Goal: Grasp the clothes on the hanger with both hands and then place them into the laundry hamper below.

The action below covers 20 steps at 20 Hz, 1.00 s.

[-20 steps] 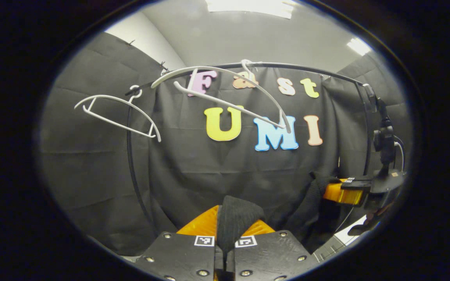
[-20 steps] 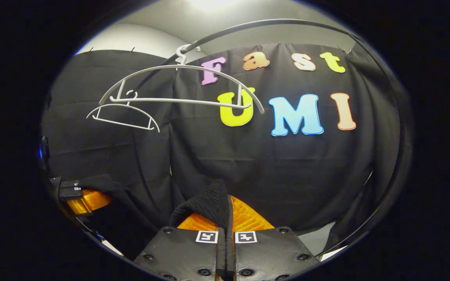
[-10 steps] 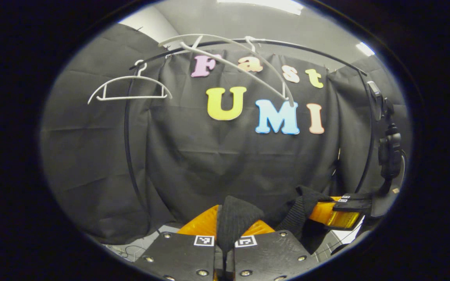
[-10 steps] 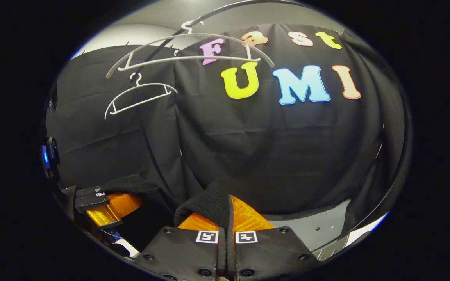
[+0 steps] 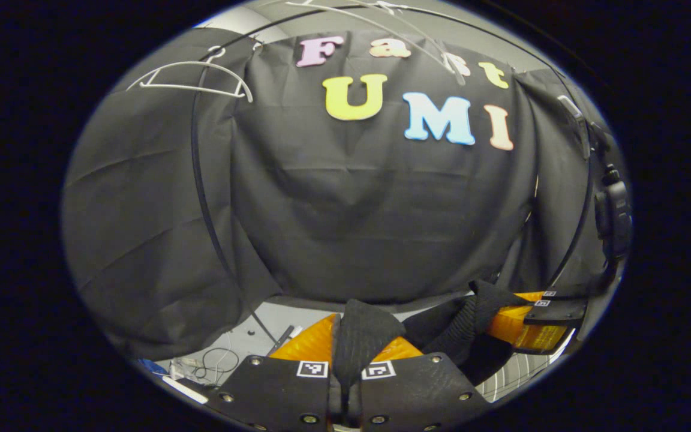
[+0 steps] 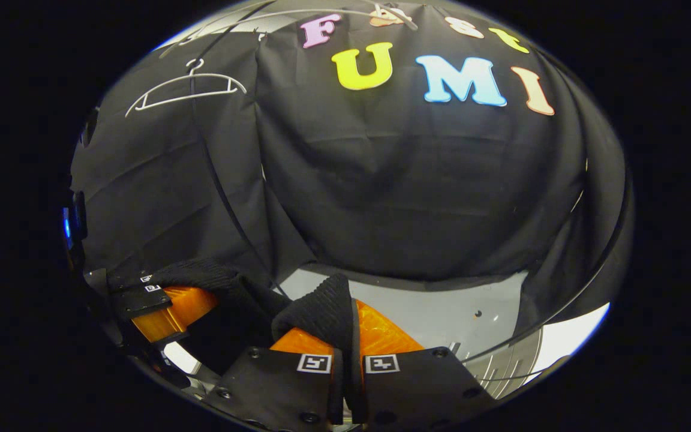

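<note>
Above and well beyond both grippers, we are seeing two bare white hangers on the black rail, one high to our left. Between our left gripper fingers we are pinching a fold of the black knit garment, which is stretching rightward to our right gripper, also clamped on that garment. Compared with a moment ago, the hangers are sitting higher and pale floor is showing below the cloth.

Black textured gripper plates with round screws and small square black-and-white markers; same build on the other gripper.
</note>
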Motion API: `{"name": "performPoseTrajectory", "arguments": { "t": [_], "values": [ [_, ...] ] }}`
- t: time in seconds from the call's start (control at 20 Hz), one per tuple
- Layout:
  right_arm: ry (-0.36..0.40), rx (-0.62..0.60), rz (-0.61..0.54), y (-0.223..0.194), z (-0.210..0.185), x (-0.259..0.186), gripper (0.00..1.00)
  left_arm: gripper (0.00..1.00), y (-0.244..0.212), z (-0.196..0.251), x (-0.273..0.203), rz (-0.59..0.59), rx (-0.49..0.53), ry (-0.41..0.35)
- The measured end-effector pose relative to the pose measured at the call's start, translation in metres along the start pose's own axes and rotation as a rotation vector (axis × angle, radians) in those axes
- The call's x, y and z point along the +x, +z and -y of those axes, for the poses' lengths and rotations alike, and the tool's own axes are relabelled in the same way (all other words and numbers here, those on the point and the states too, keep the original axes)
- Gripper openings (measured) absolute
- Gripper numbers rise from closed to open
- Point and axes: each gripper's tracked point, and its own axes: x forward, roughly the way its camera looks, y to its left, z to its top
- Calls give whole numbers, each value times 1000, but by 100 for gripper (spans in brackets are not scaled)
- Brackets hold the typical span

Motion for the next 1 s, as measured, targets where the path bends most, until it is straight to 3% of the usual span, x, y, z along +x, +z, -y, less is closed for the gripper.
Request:
{"name": "performPoseTrajectory", "arguments": {
  "t": [0.2,0.25,0.3,0.5,0.55,0.6,0.65,0.7,0.75,0.8,0.85,1.0],
  "values": [
    [-20,-38,-80,-34,-1,6,9,10,-19,4,18,-114,14,-10],
    [-24,-47,-100,-44,0,6,6,10,-24,3,20,-147,10,-9],
    [-27,-54,-117,-50,2,7,11,10,-27,2,24,-173,0,-6],
    [-60,-74,-182,-77,14,15,14,5,-40,2,33,-268,-41,13],
    [-65,-75,-200,-81,15,19,14,10,-51,4,35,-285,-43,14],
    [-73,-78,-217,-87,16,17,16,5,-56,6,37,-297,-39,16],
    [-79,-81,-239,-94,17,14,16,12,-62,8,38,-314,-33,16],
    [-74,-80,-256,-97,16,14,24,12,-65,10,39,-332,-30,13],
    [-74,-86,-271,-100,16,14,25,13,-66,11,37,-344,-33,11],
    [-72,-94,-278,-100,16,13,36,19,-64,14,37,-338,-35,12],
    [-60,-93,-272,-103,13,9,43,34,-61,14,39,-318,-34,15],
    [-70,-111,-230,-88,8,-5,93,80,-55,6,20,-288,-30,24]
  ]
}}
